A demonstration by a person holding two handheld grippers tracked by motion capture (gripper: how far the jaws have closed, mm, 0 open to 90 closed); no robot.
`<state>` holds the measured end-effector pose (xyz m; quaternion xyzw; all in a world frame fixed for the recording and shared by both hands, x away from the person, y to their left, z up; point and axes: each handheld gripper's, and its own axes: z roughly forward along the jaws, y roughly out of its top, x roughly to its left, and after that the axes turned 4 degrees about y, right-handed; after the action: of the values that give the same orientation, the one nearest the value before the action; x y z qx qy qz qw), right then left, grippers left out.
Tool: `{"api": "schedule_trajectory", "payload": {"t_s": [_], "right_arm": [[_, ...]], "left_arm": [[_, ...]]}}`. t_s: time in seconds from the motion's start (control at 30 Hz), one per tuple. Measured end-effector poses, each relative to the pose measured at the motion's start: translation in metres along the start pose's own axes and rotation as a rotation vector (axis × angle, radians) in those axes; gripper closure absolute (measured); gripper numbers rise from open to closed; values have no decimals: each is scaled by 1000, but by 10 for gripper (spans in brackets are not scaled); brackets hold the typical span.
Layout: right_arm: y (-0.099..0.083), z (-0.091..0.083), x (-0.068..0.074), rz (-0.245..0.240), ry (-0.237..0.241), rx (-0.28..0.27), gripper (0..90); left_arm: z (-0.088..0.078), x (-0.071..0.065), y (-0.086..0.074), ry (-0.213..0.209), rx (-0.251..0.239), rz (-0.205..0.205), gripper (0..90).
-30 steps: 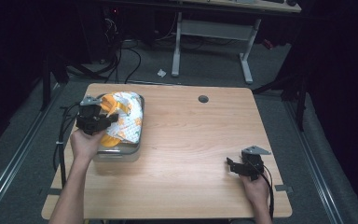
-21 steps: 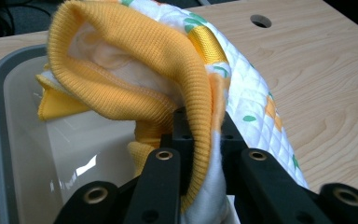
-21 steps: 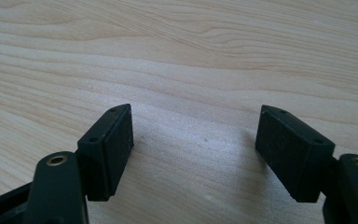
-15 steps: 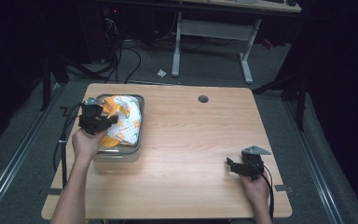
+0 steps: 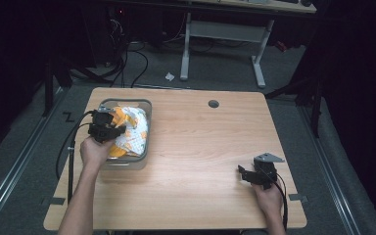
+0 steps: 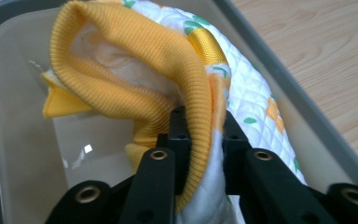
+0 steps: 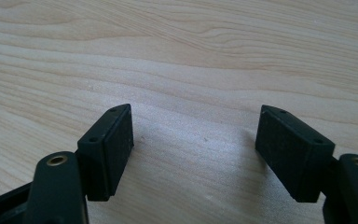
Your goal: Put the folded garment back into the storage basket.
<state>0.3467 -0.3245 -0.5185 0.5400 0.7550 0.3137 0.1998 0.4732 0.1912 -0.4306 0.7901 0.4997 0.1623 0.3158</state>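
Tabletop [image 5: 191, 147]: light wood grain, rectangular, a small round grommet hole [image 5: 213, 104] near its 12 o'clock edge.

Bin [image 5: 146, 128]: grey-rimmed, translucent, rectangular, standing toward the tabletop's 9 o'clock side. In the left gripper view its pale inner wall and grey rim [image 6: 279, 88] frame the contents.

Garment [image 5: 129, 129]: quilted white fabric with orange and green print, trimmed with a ribbed yellow-orange band [image 6: 168, 56]. It sits bunched inside the bin, part of it raised above the rim.

Left gripper [image 5: 105, 128]: held in the person's left hand [image 5: 96, 151] over the bin's 9 o'clock half, black cable [image 5: 67, 147] trailing off the tabletop edge. In the left gripper view [image 6: 200, 135] the jaws are closed nearly together on the ribbed band, pinching that fold and the quilted layer behind it between them.

Right gripper [image 5: 248, 174]: held in the person's right hand [image 5: 269, 198] near the tabletop's 4 o'clock corner, grey three-cornered plate [image 5: 268, 157] on top, well apart from the bin. In the right gripper view [image 7: 193, 140] the jaws stand wide apart with bare wood between them, holding nothing, low over the surface.

Surroundings: dark floor beyond 12 o'clock, with white desk legs [image 5: 259, 58] and loose cables [image 5: 127, 58].
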Motion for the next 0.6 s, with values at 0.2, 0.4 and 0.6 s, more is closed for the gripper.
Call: {"api": "schedule_trajectory", "payload": {"t_s": [0.2, 0.4, 0.6], "right_arm": [[0, 0, 0, 0, 0, 0, 280], [0, 0, 0, 0, 0, 0, 280], [0, 0, 0, 1, 0, 0, 280]], "left_arm": [[6, -5, 0, 103, 36, 14, 547], [-6, -10, 1, 101, -17, 5, 450], [-19, -22, 5, 26, -97, -41, 385]]}}
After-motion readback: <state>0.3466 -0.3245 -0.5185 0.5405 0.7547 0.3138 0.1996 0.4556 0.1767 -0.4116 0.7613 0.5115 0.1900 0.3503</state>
